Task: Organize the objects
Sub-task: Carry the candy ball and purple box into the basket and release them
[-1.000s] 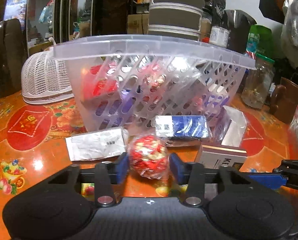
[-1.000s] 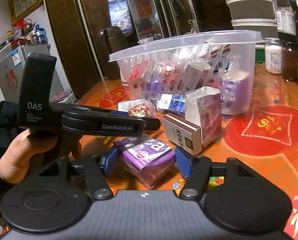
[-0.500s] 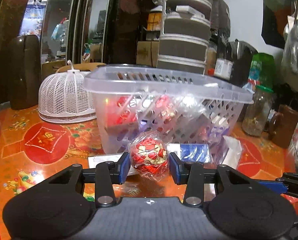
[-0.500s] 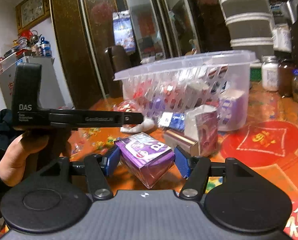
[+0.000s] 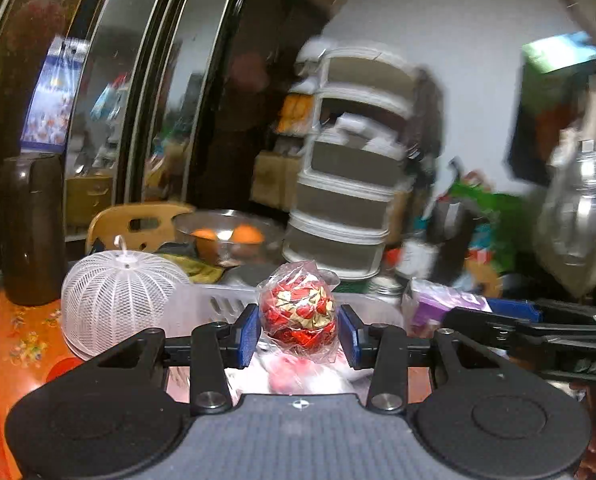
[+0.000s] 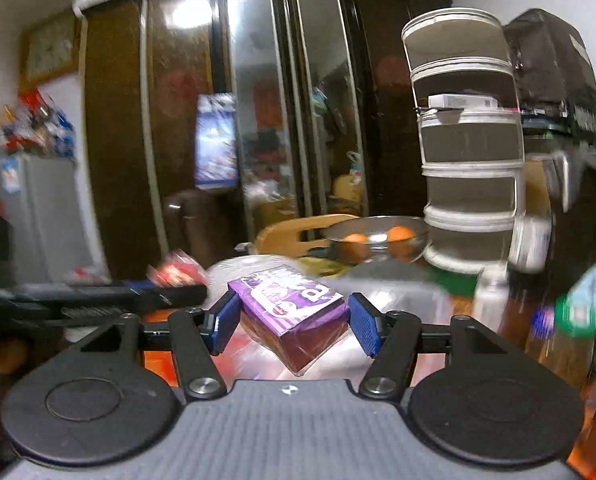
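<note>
My left gripper (image 5: 297,330) is shut on a red-and-gold ball wrapped in clear film (image 5: 297,312), held up at the level of the rim of the clear slotted basket (image 5: 226,300). My right gripper (image 6: 292,326) is shut on a purple box in clear wrap (image 6: 294,312), also raised over the basket (image 6: 394,292), which shows as a blurred pale shape below. The right gripper (image 5: 450,312) with its purple box (image 5: 438,304) appears at the right of the left wrist view. The left gripper (image 6: 178,294) with the red ball (image 6: 174,272) appears at the left of the right wrist view.
A white mesh food cover (image 5: 114,304) sits left of the basket on the orange table (image 5: 14,336). Behind stand a metal bowl of oranges (image 5: 226,240), a stacked grey-and-white container tower (image 5: 346,200), a wooden chair back (image 5: 138,224), jars (image 6: 494,300) and a dark mirrored cabinet (image 6: 258,120).
Both grippers have risen from the tabletop with their loads to the height of the basket's rim. The items lying in front of the basket have dropped out of view.
</note>
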Motion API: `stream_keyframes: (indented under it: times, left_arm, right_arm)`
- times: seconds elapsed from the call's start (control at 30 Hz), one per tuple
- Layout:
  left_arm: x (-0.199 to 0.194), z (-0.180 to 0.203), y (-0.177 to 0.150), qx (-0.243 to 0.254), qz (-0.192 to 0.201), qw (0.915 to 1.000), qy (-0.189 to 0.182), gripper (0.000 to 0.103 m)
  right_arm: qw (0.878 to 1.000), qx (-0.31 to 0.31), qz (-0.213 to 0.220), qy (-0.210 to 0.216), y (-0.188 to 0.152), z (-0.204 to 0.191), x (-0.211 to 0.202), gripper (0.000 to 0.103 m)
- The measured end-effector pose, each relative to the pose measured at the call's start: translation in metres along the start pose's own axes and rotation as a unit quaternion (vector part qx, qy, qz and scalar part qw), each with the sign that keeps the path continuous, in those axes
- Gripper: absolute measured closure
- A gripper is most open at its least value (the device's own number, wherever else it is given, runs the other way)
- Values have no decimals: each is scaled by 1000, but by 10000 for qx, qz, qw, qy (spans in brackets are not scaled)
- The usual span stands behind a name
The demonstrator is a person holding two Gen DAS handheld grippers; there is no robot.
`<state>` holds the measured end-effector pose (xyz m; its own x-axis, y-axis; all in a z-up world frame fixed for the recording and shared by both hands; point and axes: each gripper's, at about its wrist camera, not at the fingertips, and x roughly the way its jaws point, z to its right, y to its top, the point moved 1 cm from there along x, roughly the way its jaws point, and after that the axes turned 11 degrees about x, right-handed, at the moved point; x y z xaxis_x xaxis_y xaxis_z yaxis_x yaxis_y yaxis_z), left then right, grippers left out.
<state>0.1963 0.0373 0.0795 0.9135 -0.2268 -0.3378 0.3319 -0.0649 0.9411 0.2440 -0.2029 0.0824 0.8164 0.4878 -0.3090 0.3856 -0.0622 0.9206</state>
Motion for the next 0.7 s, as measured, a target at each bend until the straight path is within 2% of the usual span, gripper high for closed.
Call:
stream_keyframes:
  times: [0.1,0.23,0.3,0.33,0.4,0.43,0.5,0.53,0.57,0.63,0.7]
  left_arm:
    - [46,-18,7,-413,-629,9972,37,57]
    - [74,-24,-5,-516,-960,9940,26,57]
    - [82,-29,-8,-657,-956,9932,56,45]
    - [84,-31,-8,-717,-960,9928,39,32]
    - [71,-30,-5,-666,-789,9947,41,28]
    - [57,-28,-3,-541,-618,9966,9,28]
    - [20,-24,-10,-340,-180,9992,-72,15]
    - [3,-23,-20,-271,-13,9996,-102,5]
    - [-12,-23,-37,-229,18,9997,-83,2]
    - [-18,-25,-71,-351,-234,9991,67,2]
    - [-5,-28,-104,-391,-555,9974,247,3]
  right_arm:
    - [9983,8,-495,-306,6,8,53,40]
    - [9957,-176,-766,-488,-5,13,81,40]
    - [9956,-148,-789,-489,-6,11,85,39]
    - [9956,-171,-790,-478,-7,10,83,35]
    - [9970,-206,-589,-450,-4,7,64,7]
    - [9982,-172,-361,-453,-3,7,50,2]
    - [9991,119,-58,-398,-9,14,14,0]
    - [9993,239,-13,-285,-18,18,-3,0]
    - [9992,358,69,-177,-31,25,-19,0]
    - [9980,607,148,-125,-66,37,-40,0]
    - [9957,887,-190,-210,-98,48,-39,0]
